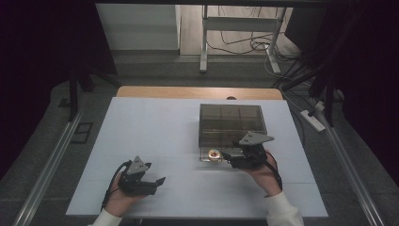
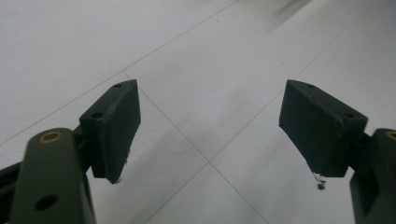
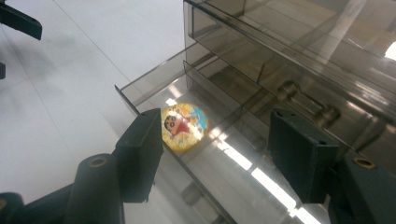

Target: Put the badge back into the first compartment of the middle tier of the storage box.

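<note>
1. Idling at lower left, the left gripper (image 1: pixel 157 182) gapes wide over bare table (image 1: pixel 155 127), holding nothing.
2. Centre frame, the cartoon badge (image 1: pixel 214 153) lies in the smoky box's (image 1: pixel 230 123) pulled-out drawer (image 3: pixel 140 91).
3. Just right of it, the right gripper (image 1: pixel 229 157), jaws apart, is nearer.

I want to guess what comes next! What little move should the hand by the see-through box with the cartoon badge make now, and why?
Probably push the drawer shut. It sticks out of the smoky clear box, the round cartoon badge already lies inside it, and the right gripper sits at the drawer's front with jaws open, holding nothing. The left gripper rests open over bare table.
</note>
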`<move>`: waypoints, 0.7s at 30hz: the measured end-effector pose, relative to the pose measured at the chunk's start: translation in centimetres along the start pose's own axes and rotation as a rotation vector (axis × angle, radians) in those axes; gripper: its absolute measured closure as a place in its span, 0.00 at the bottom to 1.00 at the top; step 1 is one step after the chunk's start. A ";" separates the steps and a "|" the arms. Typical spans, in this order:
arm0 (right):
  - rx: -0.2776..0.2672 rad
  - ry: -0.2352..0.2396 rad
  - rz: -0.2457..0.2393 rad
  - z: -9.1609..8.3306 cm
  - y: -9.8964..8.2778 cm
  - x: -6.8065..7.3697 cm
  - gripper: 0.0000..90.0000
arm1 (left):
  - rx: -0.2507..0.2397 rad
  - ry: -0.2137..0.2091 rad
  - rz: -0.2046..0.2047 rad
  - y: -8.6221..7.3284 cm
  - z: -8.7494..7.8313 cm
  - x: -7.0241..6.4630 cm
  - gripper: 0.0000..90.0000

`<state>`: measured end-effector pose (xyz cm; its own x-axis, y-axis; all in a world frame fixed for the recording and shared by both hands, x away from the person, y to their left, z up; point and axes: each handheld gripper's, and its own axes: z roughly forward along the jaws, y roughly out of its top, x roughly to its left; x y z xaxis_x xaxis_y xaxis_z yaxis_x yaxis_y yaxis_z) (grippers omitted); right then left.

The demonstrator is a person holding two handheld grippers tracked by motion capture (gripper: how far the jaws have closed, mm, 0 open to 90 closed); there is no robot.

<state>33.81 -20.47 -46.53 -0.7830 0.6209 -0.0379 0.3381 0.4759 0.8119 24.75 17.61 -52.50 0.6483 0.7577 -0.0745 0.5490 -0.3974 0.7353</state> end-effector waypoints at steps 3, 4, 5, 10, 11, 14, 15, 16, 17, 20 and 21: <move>0.001 -0.007 0.006 -0.3 -0.4 -0.1 0.40 | 0.000 0.000 0.001 0.0 0.0 0.0 0.24; 0.001 -0.008 0.008 -0.4 -0.5 -0.1 0.40 | 0.001 0.000 0.002 0.0 0.0 0.0 0.24; 0.003 -0.010 0.008 -0.5 -0.6 -0.1 0.40 | 0.001 -0.001 0.002 0.0 0.0 0.0 0.24; 0.002 -0.019 0.014 -1.2 -1.0 0.1 0.40 | 0.000 0.000 0.001 0.0 0.0 0.0 0.24; -0.001 -0.022 0.017 -1.4 -1.1 0.1 0.40 | 0.000 0.001 0.001 0.0 0.0 0.0 0.24; -0.002 -0.031 0.022 -1.9 -1.4 0.0 0.40 | -0.002 0.003 0.001 0.0 -0.1 0.0 0.24; -0.003 -0.033 0.024 -2.1 -1.6 -0.1 0.40 | -0.004 0.003 0.000 0.0 -0.1 0.0 0.24; -0.002 -0.035 0.029 -2.3 -1.7 -0.1 0.40 | -0.004 0.004 -0.001 0.0 -0.1 0.1 0.24; -0.003 -0.037 0.033 -2.5 -1.9 -0.1 0.40 | -0.004 0.004 -0.001 0.0 -0.1 0.1 0.24; 0.002 -0.045 0.041 -3.1 -2.5 -0.1 0.40 | -0.003 0.004 -0.001 0.0 -0.1 0.0 0.24; 0.005 -0.049 0.043 -3.3 -2.7 -0.1 0.39 | -0.004 0.004 0.001 0.0 -0.1 0.0 0.24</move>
<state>31.25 -23.86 -46.82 -0.7410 0.6707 -0.0312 0.3738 0.4507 0.8107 24.70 17.70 -52.41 0.6467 0.7594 -0.0716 0.5467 -0.3960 0.7378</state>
